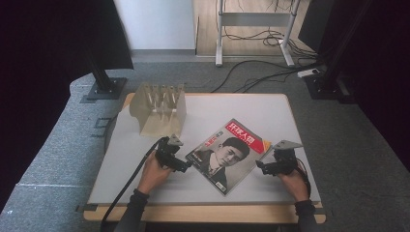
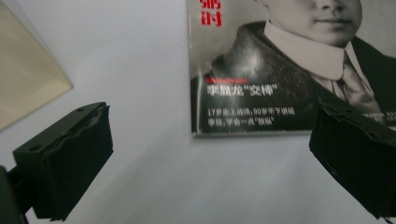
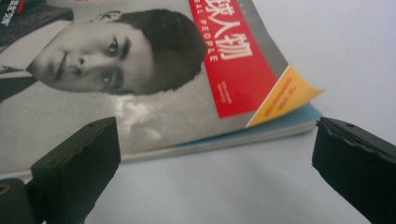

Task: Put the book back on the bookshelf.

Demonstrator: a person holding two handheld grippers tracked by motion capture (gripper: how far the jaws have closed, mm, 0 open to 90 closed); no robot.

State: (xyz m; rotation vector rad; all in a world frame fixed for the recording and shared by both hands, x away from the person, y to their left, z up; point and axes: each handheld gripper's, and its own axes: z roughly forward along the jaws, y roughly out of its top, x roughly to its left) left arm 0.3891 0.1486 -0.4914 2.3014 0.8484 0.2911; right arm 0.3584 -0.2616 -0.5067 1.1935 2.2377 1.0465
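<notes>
A magazine (image 1: 227,155) lies flat and askew on the white worktop (image 1: 290,116), between the two claws. The left claw (image 1: 180,163) and right claw (image 1: 263,167) both gape wide, empty. It looks thin, floppy and glossy; its lifted corner by the right claw seems the easiest hold.

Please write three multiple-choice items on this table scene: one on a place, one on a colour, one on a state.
1. Where does the magazine lie?
A. between the two grippers
B. inside the rack
C. on the floor

2. What colour is the magazine's title band?
A. green
B. red
C. purple

3. How does the left gripper stand?
A. shut on the magazine
B. shut on nothing
C. open

Answers: 1 A, the left gripper and the right gripper flank it; 2 B, red band behind white letters; 3 C, its fingers stand wide apart.
</notes>
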